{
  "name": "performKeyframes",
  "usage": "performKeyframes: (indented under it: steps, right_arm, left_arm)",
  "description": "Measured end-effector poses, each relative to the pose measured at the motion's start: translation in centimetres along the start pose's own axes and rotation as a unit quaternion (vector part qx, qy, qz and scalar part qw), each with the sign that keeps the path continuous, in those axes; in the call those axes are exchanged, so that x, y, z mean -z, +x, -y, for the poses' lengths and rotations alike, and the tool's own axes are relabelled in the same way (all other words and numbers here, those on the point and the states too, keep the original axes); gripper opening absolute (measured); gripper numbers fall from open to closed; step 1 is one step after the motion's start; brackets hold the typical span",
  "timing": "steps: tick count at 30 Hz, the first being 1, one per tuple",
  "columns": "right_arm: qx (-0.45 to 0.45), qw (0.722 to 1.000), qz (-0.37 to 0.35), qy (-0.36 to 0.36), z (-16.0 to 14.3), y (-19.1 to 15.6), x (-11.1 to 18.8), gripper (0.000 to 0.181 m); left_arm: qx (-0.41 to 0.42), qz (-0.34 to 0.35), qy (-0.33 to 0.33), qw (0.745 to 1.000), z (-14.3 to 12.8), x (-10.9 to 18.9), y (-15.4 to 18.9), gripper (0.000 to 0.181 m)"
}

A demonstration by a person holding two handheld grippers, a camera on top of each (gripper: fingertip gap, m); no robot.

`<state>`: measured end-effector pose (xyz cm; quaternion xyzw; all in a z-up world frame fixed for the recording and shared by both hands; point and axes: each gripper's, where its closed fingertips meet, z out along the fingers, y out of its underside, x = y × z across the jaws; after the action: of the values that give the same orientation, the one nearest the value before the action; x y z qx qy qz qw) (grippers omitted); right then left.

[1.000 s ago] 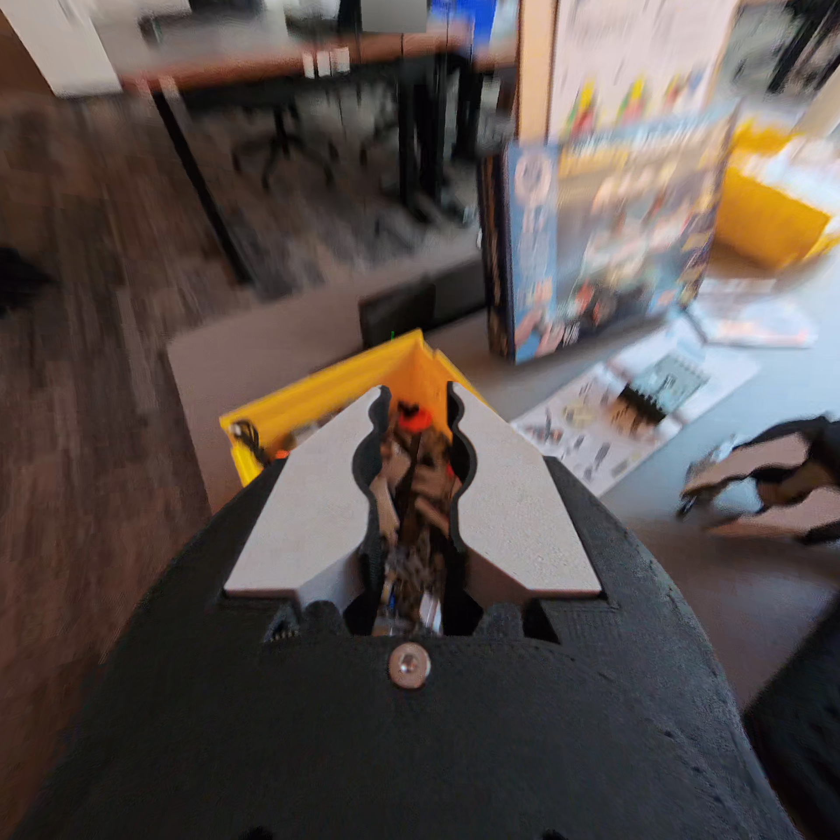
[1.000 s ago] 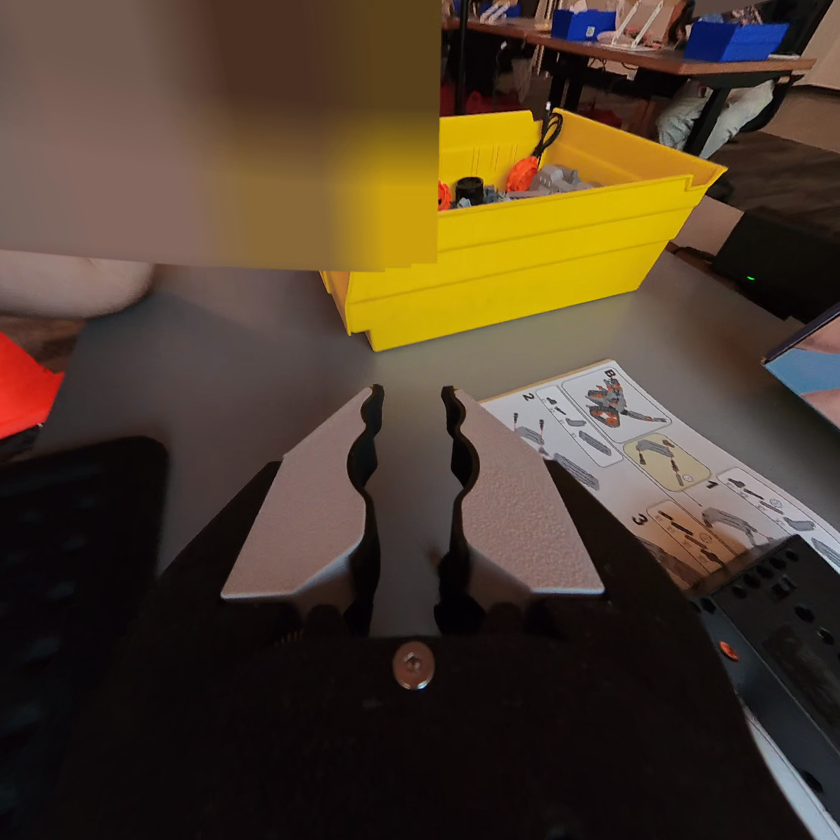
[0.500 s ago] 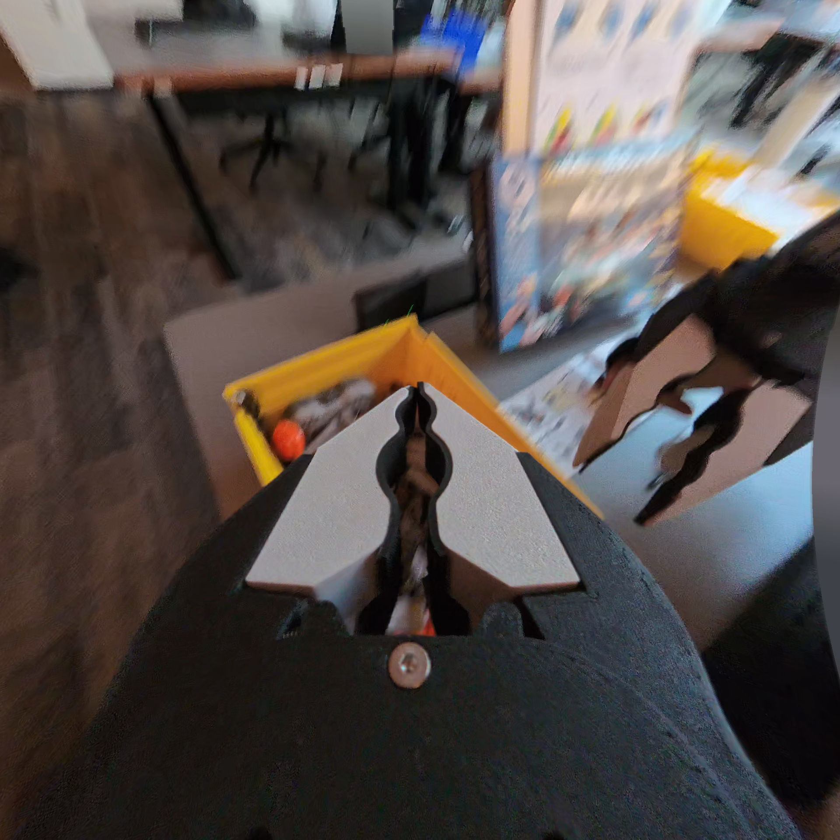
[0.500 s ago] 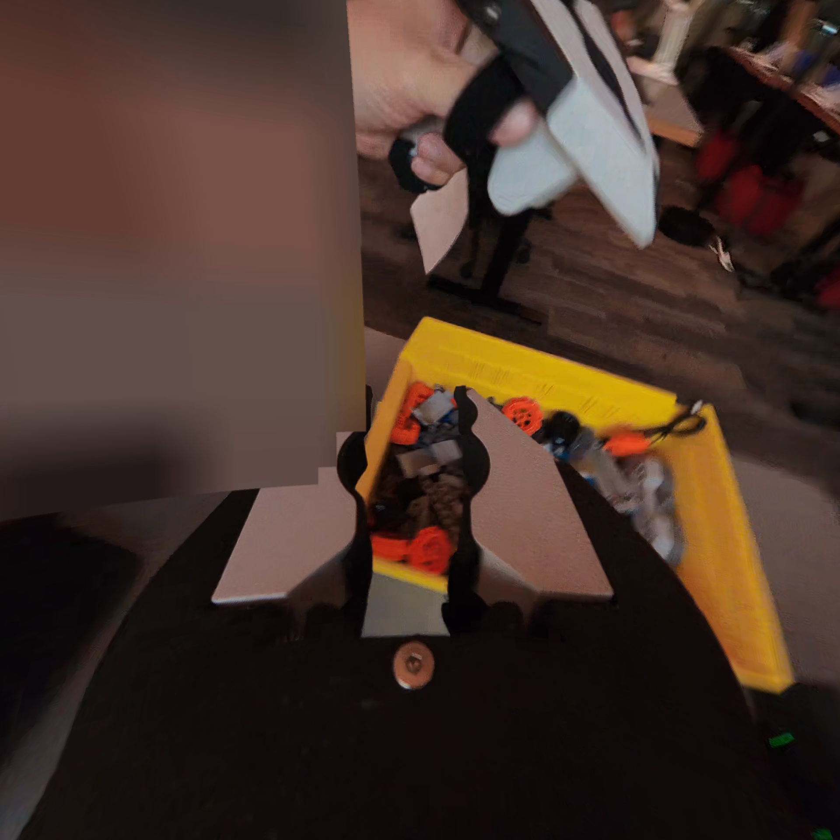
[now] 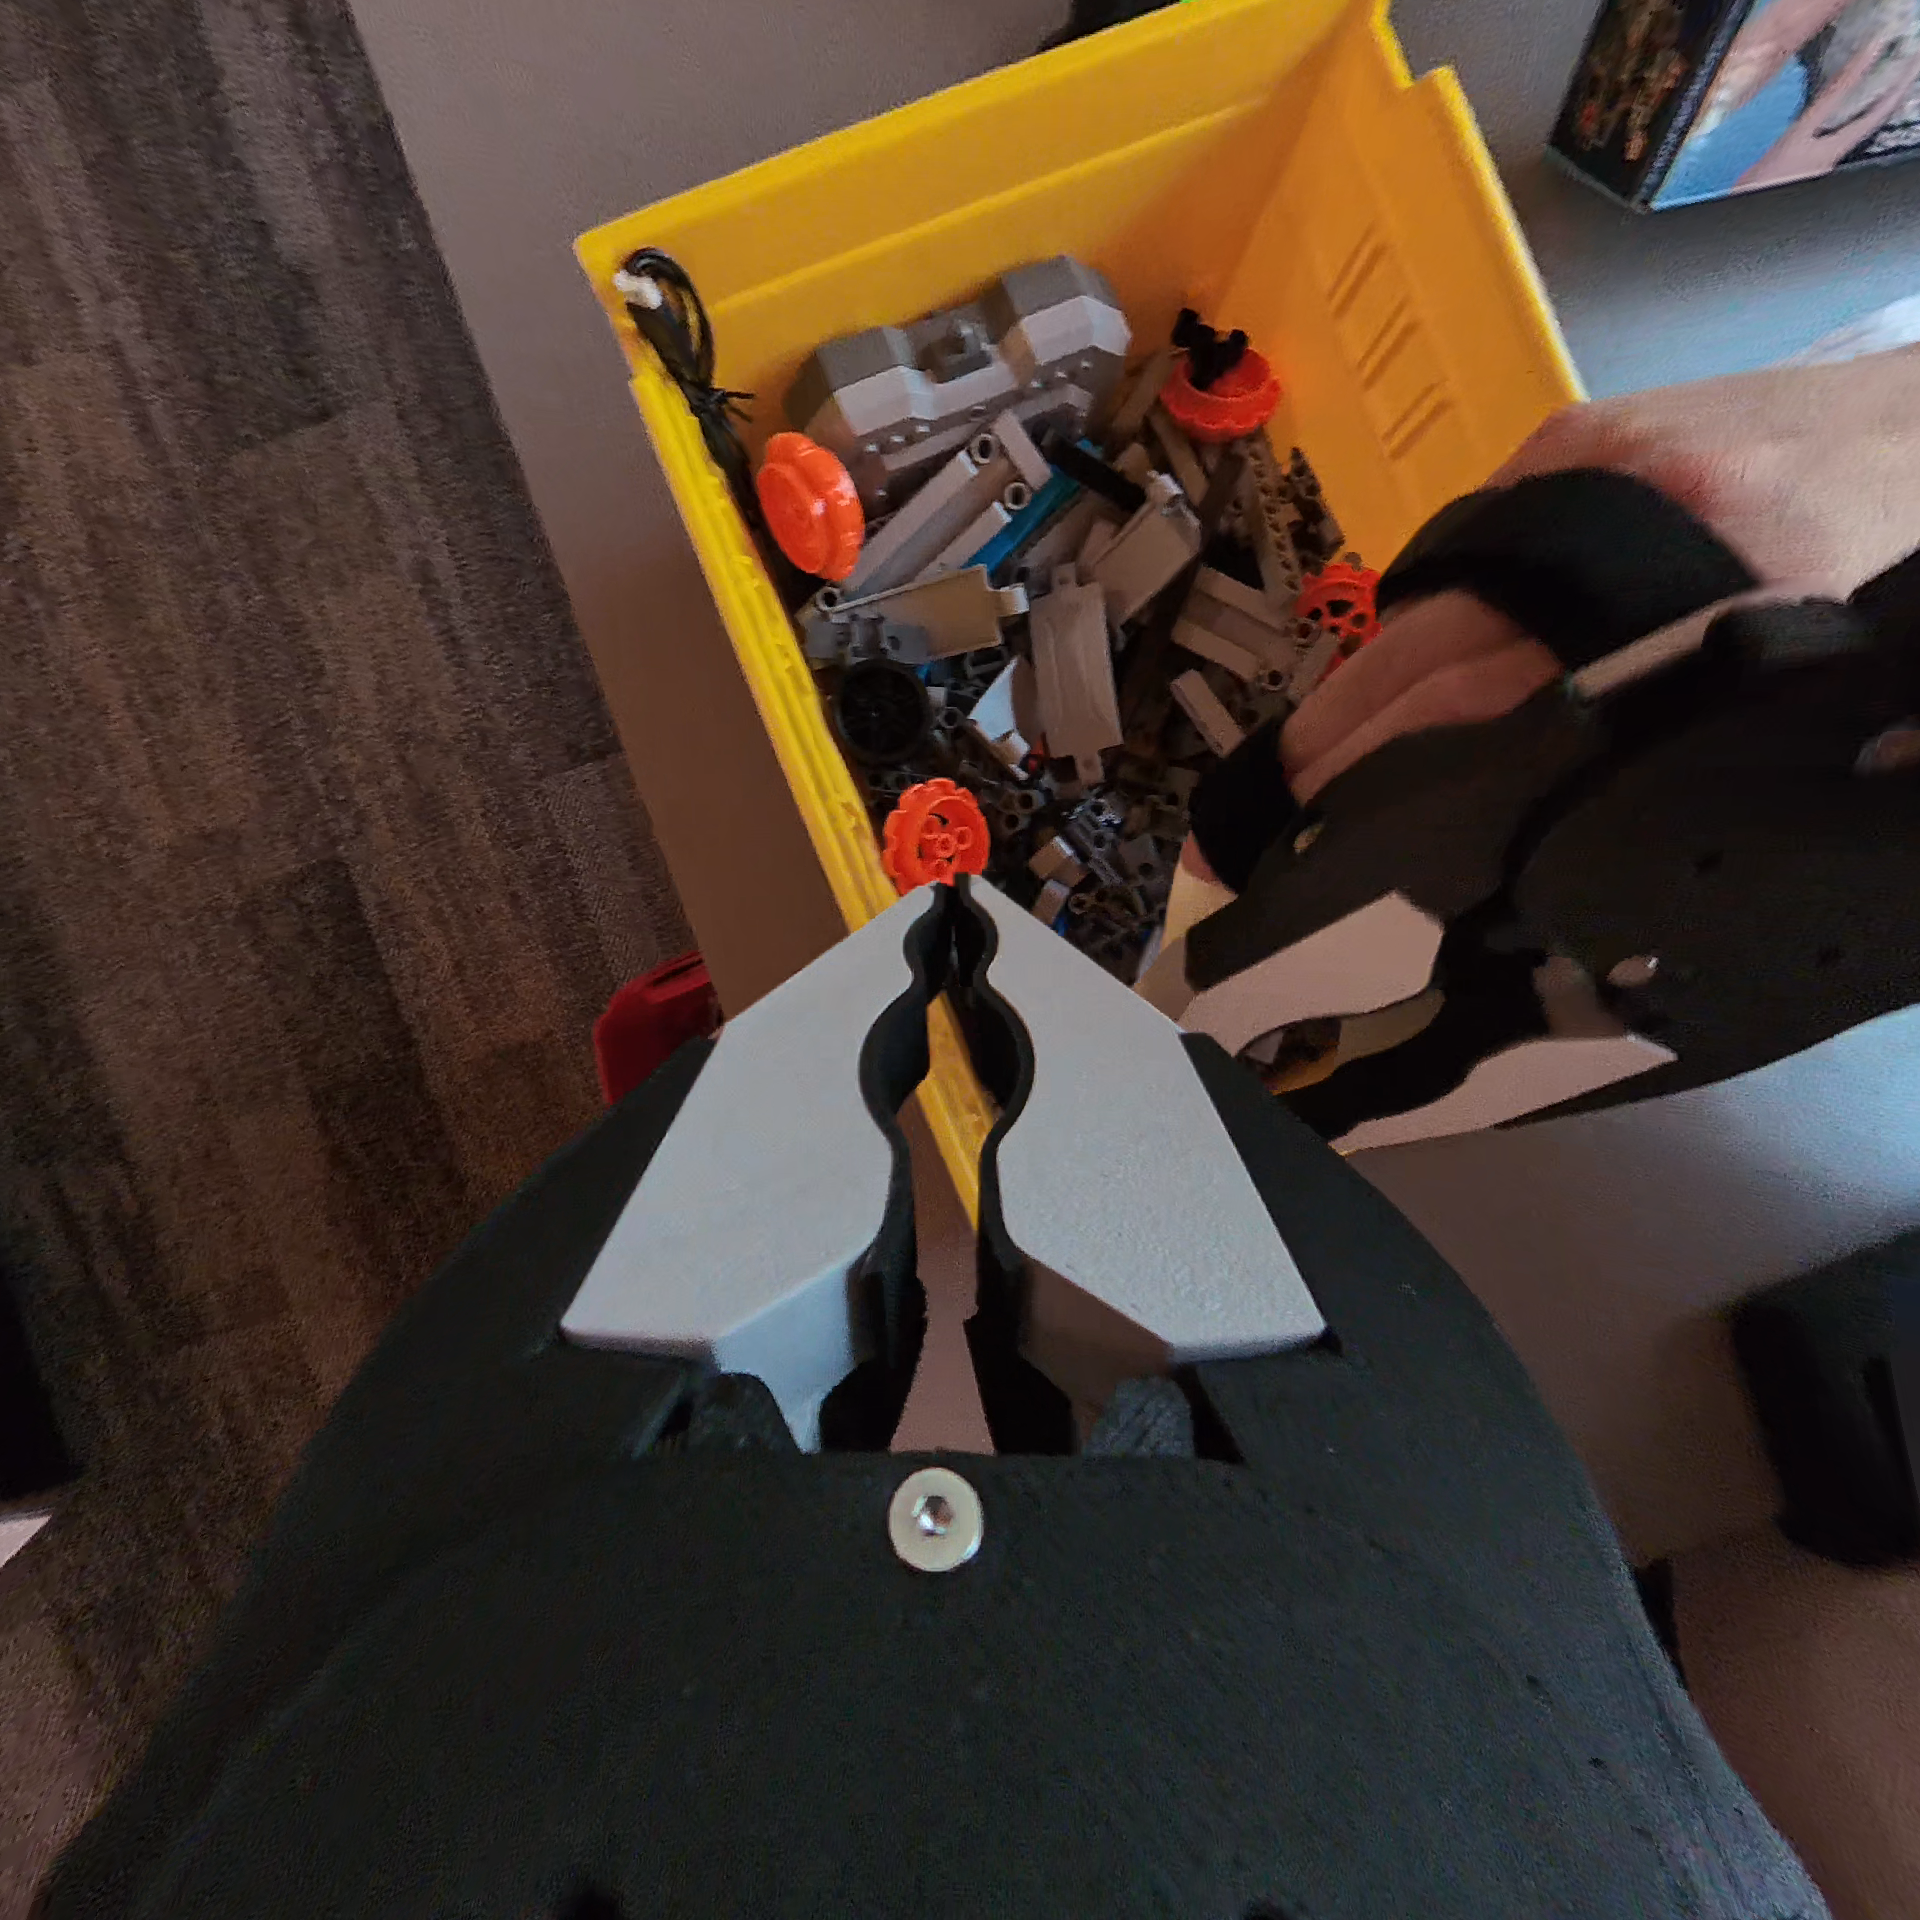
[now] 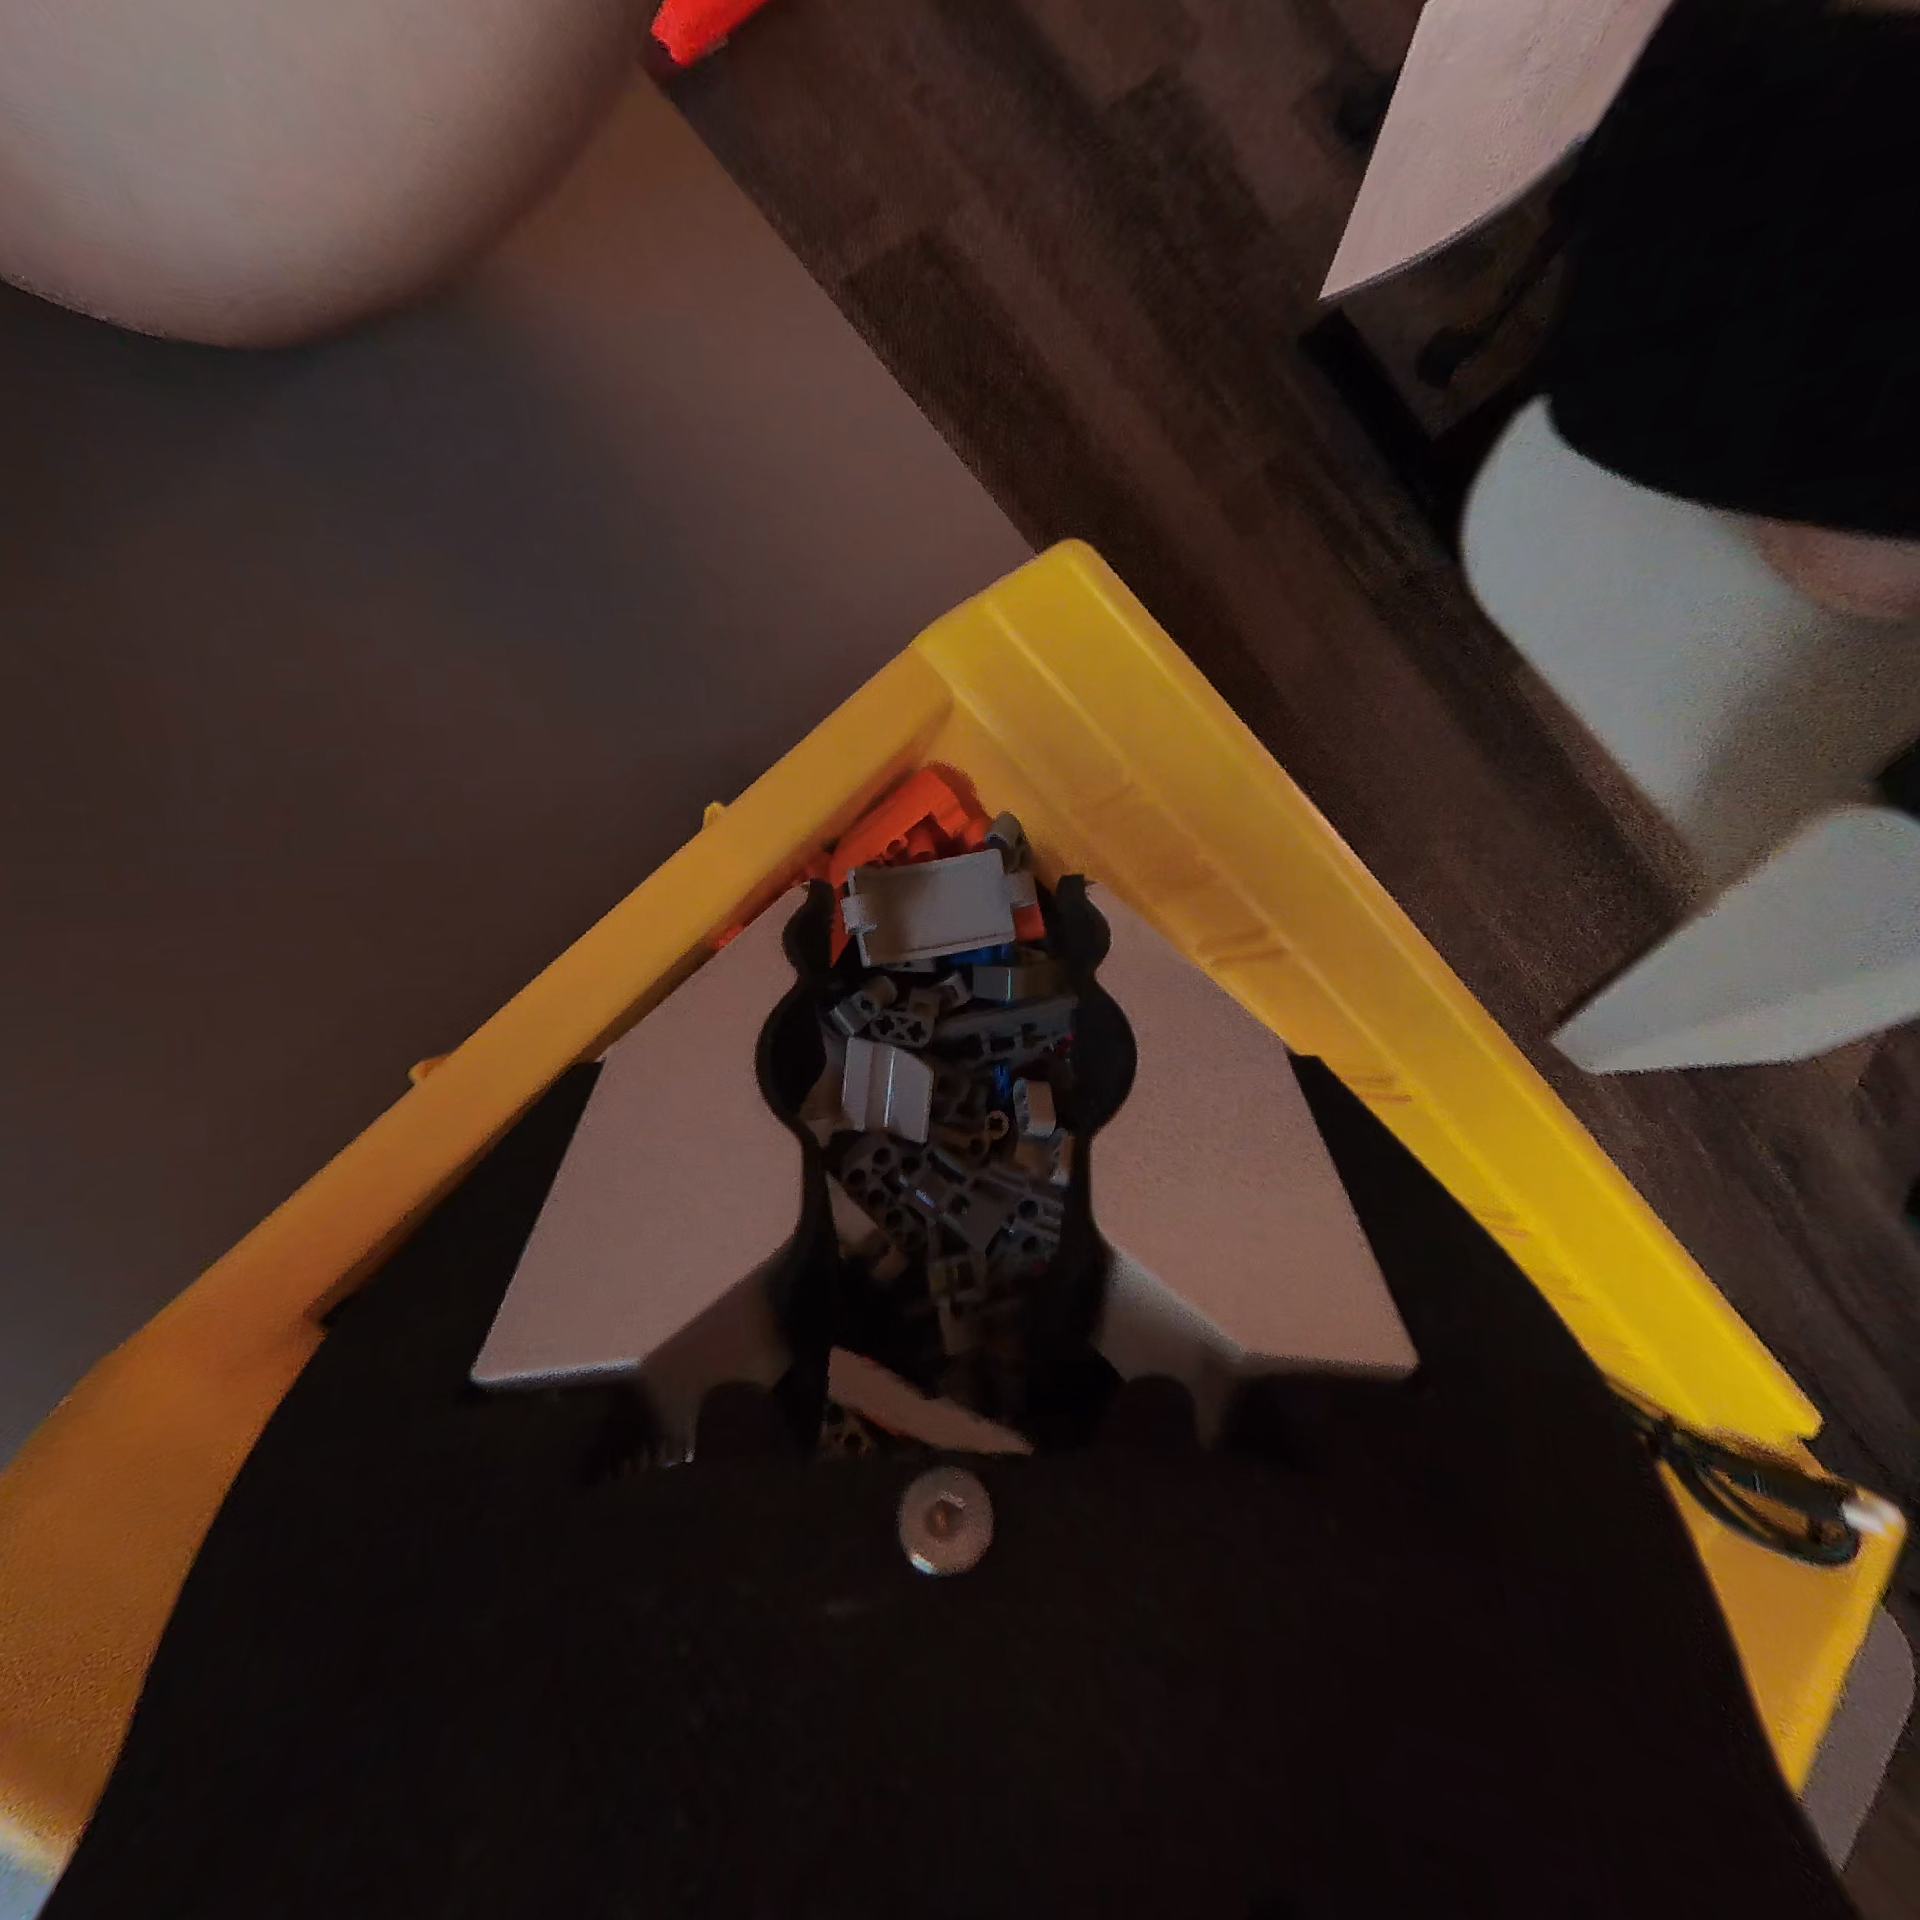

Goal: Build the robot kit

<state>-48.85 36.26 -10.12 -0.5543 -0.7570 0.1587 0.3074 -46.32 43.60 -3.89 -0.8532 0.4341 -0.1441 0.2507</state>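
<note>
Both claws now steeply down over yellow bin.

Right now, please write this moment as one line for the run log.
left hand-held gripper: shut, empty, at yellow bin rim | right hand-held gripper: open, empty, inside bin above grey and orange building pieces | bin on grey table

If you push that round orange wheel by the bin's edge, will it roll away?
Probably not far. The orange wheel is round with a notched rim, but loose grey pieces hem it against the yellow bin wall. It looks like stiff, light plastic.
</note>
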Motion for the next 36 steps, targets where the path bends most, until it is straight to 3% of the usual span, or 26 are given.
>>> performKeyframes:
  steps: [5, 9, 12, 19, 22, 29, 32, 36]
  right_arm:
    - [-0.027, 0.999, 0.008, -0.02, -0.3, 0.8, -2.6, 0.044]
    - [-0.106, 0.993, 0.041, -0.04, -0.9, 0.4, -4.6, 0.035]
    - [-0.109, 0.992, 0.031, -0.055, -1.7, 0.4, -5.1, 0.033]
    - [-0.096, 0.991, 0.012, -0.094, -3.9, 0.7, -4.0, 0.03]
    - [-0.133, 0.985, 0.048, -0.096, -4.4, -0.1, -3.7, 0.032]
    - [-0.123, 0.989, 0.039, -0.065, -3.5, 0.4, -2.8, 0.008]
    - [-0.118, 0.99, 0.007, -0.071, -3.9, 1.5, -1.1, 0.006]
    - [-0.103, 0.978, -0.108, -0.145, -7.7, 6.1, 2.6, 0.006]
  left_arm:
    - [0.03, 0.02, -0.036, 0.999, -1.6, -0.4, -1.7, 0.0]
    - [0.03, 0.02, -0.027, 0.999, -1.4, 0.0, -1.6, 0.0]
    - [0.023, 0.028, -0.026, 0.999, -1.4, 0.2, -1.6, 0.0]
    - [0.024, 0.029, -0.028, 0.999, -1.5, 0.3, -1.6, 0.0]
    - [0.023, 0.029, -0.023, 0.999, -1.3, 0.4, -1.5, 0.0]
    - [0.013, 0.027, -0.027, 0.999, -1.3, 0.3, -1.2, 0.0]
    - [0.014, 0.027, -0.023, 0.999, -1.2, 0.4, -1.2, 0.0]
    - [0.017, 0.028, -0.023, 0.999, -1.3, 0.6, -1.3, 0.0]
